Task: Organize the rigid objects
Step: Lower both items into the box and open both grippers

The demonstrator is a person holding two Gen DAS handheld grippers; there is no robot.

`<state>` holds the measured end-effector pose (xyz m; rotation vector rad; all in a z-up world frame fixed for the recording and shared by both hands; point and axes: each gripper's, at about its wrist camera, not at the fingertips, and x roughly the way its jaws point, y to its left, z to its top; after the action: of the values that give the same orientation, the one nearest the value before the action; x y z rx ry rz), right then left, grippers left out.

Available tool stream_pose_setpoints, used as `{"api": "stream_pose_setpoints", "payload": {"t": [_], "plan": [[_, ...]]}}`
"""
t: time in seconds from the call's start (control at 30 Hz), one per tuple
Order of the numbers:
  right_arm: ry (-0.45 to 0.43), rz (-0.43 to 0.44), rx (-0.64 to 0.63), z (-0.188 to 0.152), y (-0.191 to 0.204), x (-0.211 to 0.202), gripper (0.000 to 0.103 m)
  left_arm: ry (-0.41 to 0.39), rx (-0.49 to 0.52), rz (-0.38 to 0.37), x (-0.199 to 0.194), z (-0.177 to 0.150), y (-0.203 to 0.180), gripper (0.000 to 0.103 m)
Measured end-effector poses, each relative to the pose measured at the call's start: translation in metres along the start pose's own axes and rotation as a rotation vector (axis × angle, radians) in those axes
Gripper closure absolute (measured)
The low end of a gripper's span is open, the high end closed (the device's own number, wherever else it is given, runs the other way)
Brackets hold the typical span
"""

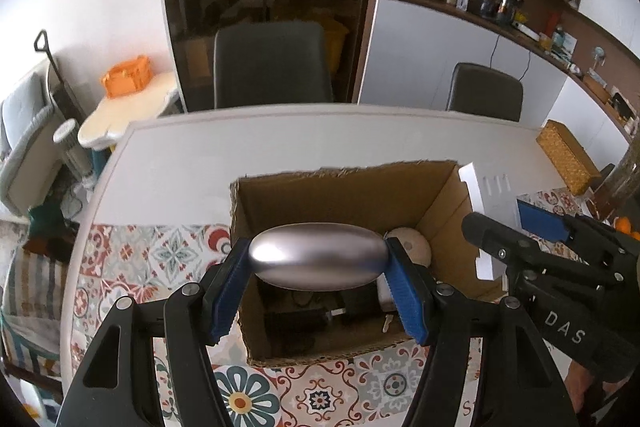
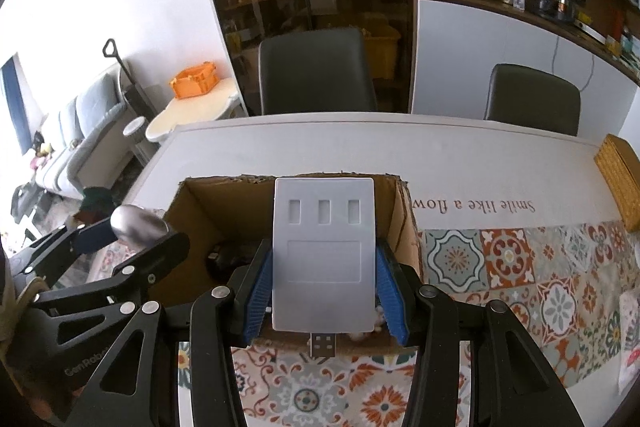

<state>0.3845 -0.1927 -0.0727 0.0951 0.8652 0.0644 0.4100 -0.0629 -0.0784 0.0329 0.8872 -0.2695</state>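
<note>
My left gripper (image 1: 318, 259) is shut on a smooth silver oval object (image 1: 318, 255) and holds it above the open cardboard box (image 1: 444, 207). My right gripper (image 2: 324, 279) is shut on a flat white USB hub (image 2: 324, 255) with three slots and a plug at its near end, held over the same box (image 2: 406, 227). Each gripper shows in the other's view: the right one (image 1: 520, 223) with the white hub (image 1: 492, 199), the left one (image 2: 120, 231) with the silver oval (image 2: 138, 225). A round beige object (image 1: 412, 243) and dark items lie inside the box.
The box stands on a white table (image 1: 240, 155) partly covered by a patterned tile-print mat (image 2: 520, 267). A woven straw box (image 2: 618, 179) sits at the right edge. Two dark chairs (image 1: 272, 67) stand behind the table. Shelves and a cabinet line the far wall.
</note>
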Motion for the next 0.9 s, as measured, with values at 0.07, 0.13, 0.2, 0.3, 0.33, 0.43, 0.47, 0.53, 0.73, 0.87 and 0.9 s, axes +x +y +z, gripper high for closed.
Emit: {"api": "stream_pose_setpoints", "payload": {"t": [0.07,0.13,0.2,0.3,0.33,0.43,0.47,0.53,0.73,0.87,0.9], "plan": [[0.019,0.006,0.001,0.002,0.001,0.006,0.055,0.032,-0.018,-0.007,0.006,0.000,0.003,0.038],[0.035,0.014,0.008,0.004,0.000,0.012,0.055,0.043,-0.033,-0.016,0.010,0.000,0.007,0.037],[0.045,0.022,0.007,0.005,0.001,0.017,0.055,0.048,-0.033,0.001,0.011,0.001,0.008,0.035],[0.058,0.024,0.008,0.007,0.001,0.024,0.055,0.045,-0.034,0.038,0.010,0.001,0.011,0.027],[0.063,0.026,0.008,0.008,0.002,0.025,0.055,0.039,-0.037,0.054,0.007,0.000,0.013,0.025],[0.087,0.041,0.007,0.008,0.004,0.031,0.054,0.013,-0.047,0.099,0.000,-0.001,0.017,0.016],[0.096,0.044,0.006,0.008,0.005,0.032,0.050,0.002,-0.046,0.113,-0.004,-0.002,0.019,0.015],[0.096,0.021,0.012,0.007,0.005,0.033,0.033,-0.016,-0.046,0.128,-0.011,-0.003,0.022,0.014],[0.073,-0.025,0.042,0.001,0.006,0.009,0.026,-0.088,-0.073,0.116,-0.047,-0.012,0.025,0.005],[0.019,-0.071,0.050,-0.008,0.008,-0.023,0.021,-0.159,-0.062,0.150,-0.078,-0.018,0.018,0.000],[-0.002,-0.081,0.053,-0.011,0.008,-0.033,0.020,-0.175,-0.061,0.156,-0.086,-0.020,0.017,0.000]]}}
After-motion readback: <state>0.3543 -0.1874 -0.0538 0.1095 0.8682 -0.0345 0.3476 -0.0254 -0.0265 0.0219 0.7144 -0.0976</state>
